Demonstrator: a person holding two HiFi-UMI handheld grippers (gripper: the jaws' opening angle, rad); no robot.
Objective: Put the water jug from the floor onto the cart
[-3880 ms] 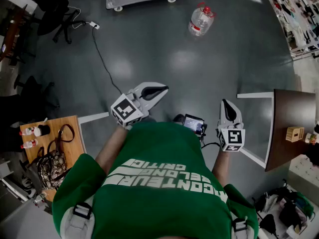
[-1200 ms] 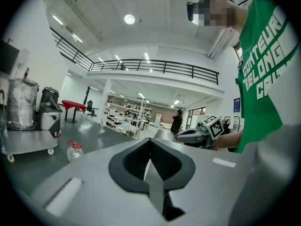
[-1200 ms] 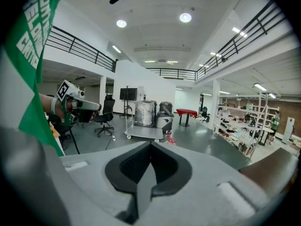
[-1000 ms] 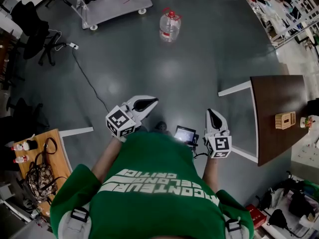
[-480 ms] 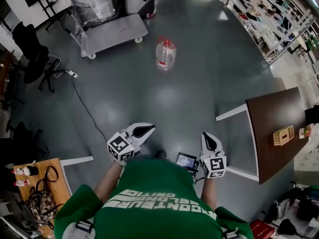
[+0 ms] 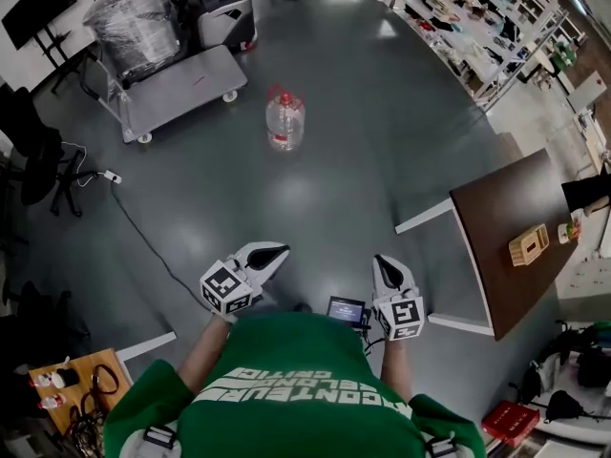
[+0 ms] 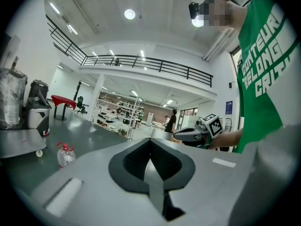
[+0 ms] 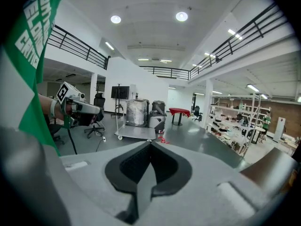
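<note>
**Walking up to the jug, both grippers empty**

Since a second ago the person is drawing closer to the jug (image 6: 284,120): it and the cart (image 6: 177,89) are now sitting lower and nearer in the head view, and more of the far room is showing. The jug is standing upright on the grey floor (image 6: 334,189), just to the right of the cart's near right corner and apart from it, well ahead of both grippers. The left gripper (image 6: 275,251) and right gripper (image 6: 383,261) are being carried side by side in front of the green shirt, both pointing toward the far side. Each gripper's jaws are pressing together with nothing between them. A wrapped bundle (image 6: 129,17) is standing beyond the cart. A cable (image 6: 143,237) is trailing across the floor at left. At right a brown bench (image 6: 492,222) is carrying a small wooden box (image 6: 528,244).
</note>
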